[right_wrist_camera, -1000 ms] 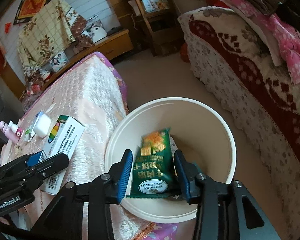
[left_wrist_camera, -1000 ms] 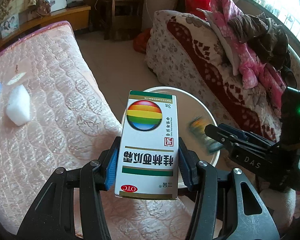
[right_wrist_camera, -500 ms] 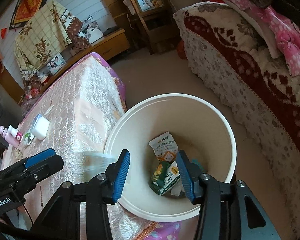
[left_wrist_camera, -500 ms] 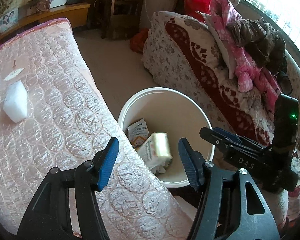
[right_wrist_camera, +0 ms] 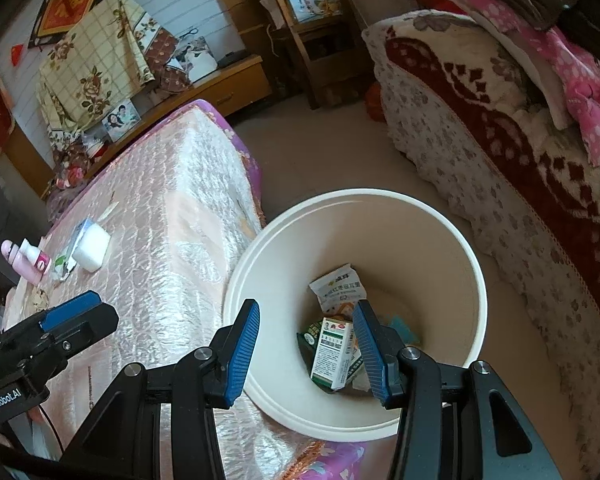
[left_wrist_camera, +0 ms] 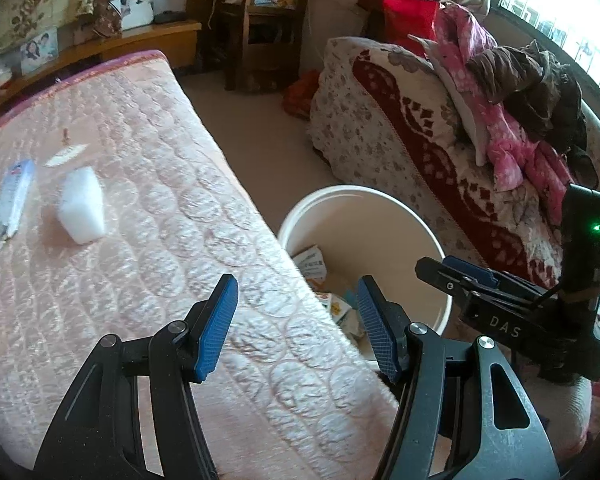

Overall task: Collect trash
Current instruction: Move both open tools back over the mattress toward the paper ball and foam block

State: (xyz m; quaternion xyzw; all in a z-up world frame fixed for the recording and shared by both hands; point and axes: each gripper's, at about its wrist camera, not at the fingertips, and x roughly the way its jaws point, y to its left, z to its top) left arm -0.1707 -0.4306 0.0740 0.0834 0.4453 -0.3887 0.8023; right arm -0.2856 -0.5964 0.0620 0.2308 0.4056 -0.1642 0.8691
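Observation:
A white bin (right_wrist_camera: pixel 440 240) stands on the floor beside the pink quilted bed (right_wrist_camera: pixel 172 232); it also shows in the left wrist view (left_wrist_camera: pixel 380 208). Inside lie a white and green medicine box (right_wrist_camera: pixel 332 354), a white snack packet (right_wrist_camera: pixel 338 288) and a green wrapper. My right gripper (right_wrist_camera: pixel 304 352) is open and empty above the bin. My left gripper (left_wrist_camera: pixel 296 328) is open and empty over the bed's edge. On the bed lie a white block (left_wrist_camera: pixel 82 204), a blue and white tube (left_wrist_camera: pixel 14 196) and a pink bottle (right_wrist_camera: pixel 28 260).
A sofa with a red and floral cover (left_wrist_camera: pixel 420 128) piled with pink and brown clothes stands right of the bin. A wooden chair (left_wrist_camera: pixel 260 20) and a low wooden cabinet (right_wrist_camera: pixel 228 84) stand at the far wall. Bare floor runs between bed and sofa.
My left gripper let go of the medicine box and my right let go of the green wrapper; both fell into the bin. The left gripper drew back over the bed.

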